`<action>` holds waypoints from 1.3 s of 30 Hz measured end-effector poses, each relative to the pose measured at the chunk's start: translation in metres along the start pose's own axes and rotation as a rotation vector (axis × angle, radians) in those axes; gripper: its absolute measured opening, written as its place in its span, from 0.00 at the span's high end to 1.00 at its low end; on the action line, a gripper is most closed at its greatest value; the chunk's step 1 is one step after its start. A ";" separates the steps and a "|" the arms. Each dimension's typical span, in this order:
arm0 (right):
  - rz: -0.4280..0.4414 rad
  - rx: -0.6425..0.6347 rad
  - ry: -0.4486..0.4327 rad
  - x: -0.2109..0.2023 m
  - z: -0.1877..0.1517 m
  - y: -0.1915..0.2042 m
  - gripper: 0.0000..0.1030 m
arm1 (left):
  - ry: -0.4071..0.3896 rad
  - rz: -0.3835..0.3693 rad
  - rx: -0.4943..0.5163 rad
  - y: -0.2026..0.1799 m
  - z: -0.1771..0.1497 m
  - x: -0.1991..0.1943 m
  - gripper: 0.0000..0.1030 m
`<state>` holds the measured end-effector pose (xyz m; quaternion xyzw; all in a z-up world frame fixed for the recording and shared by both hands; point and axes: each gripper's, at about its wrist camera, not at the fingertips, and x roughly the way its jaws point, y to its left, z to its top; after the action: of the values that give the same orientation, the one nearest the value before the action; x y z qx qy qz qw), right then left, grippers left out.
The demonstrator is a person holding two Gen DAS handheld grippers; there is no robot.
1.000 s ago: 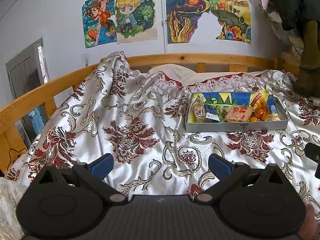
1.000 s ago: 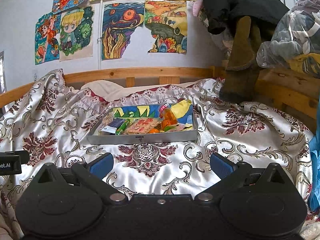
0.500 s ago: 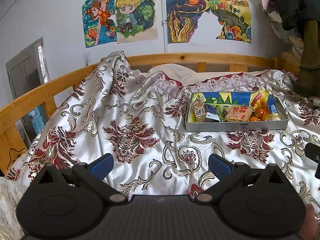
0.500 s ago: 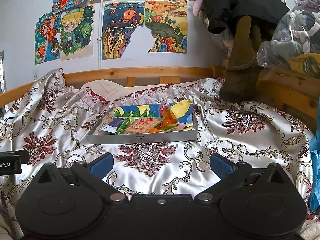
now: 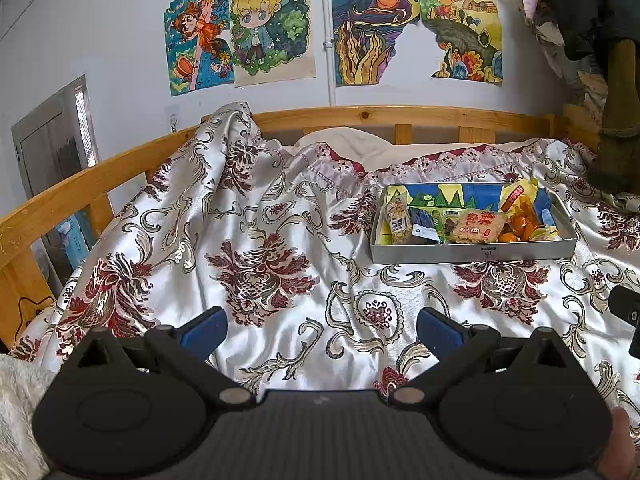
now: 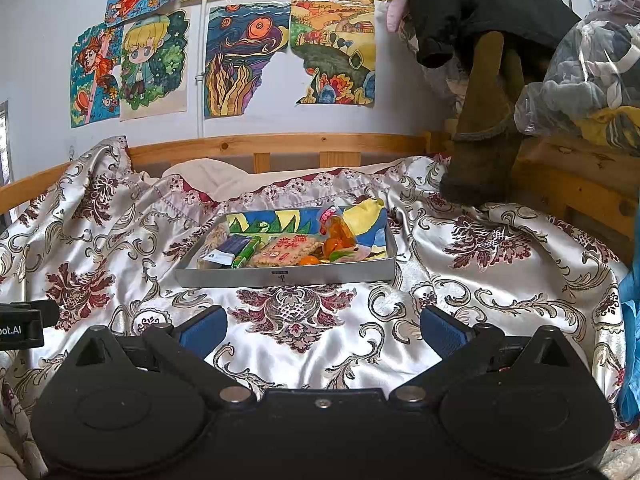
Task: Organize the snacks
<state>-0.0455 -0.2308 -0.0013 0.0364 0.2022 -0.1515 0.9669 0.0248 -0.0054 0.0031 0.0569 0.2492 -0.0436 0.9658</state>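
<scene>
A shallow grey box (image 5: 472, 251) (image 6: 286, 274) lies on the patterned satin bedspread and holds several snacks: a cracker pack (image 5: 476, 227) (image 6: 285, 250), a granola bar (image 5: 399, 220), a dark blue packet (image 6: 231, 247), a green stick (image 6: 245, 254) and orange sweets (image 5: 520, 226) (image 6: 334, 246). My left gripper (image 5: 322, 330) is open and empty, well short of the box, which lies ahead to its right. My right gripper (image 6: 323, 330) is open and empty, with the box straight ahead.
A wooden bed rail (image 5: 376, 114) runs behind and along the left side. Drawings (image 6: 248, 60) hang on the wall. Dark clothing (image 6: 480, 80) and a bagged bundle (image 6: 580, 72) crowd the right. The other gripper's tip (image 6: 24, 322) shows at the left edge.
</scene>
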 end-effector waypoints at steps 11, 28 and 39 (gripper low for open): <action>0.000 0.000 0.000 0.000 0.000 0.000 0.01 | 0.000 0.000 0.000 0.000 0.000 0.000 0.00; -0.001 -0.001 0.002 0.000 0.000 0.001 0.01 | 0.049 0.014 -0.008 0.003 -0.003 0.007 0.00; -0.001 -0.002 0.002 0.000 0.001 0.001 0.01 | 0.095 0.012 -0.035 0.008 -0.003 0.010 0.00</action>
<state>-0.0451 -0.2298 -0.0004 0.0357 0.2034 -0.1517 0.9666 0.0332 0.0024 -0.0036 0.0436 0.2952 -0.0304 0.9539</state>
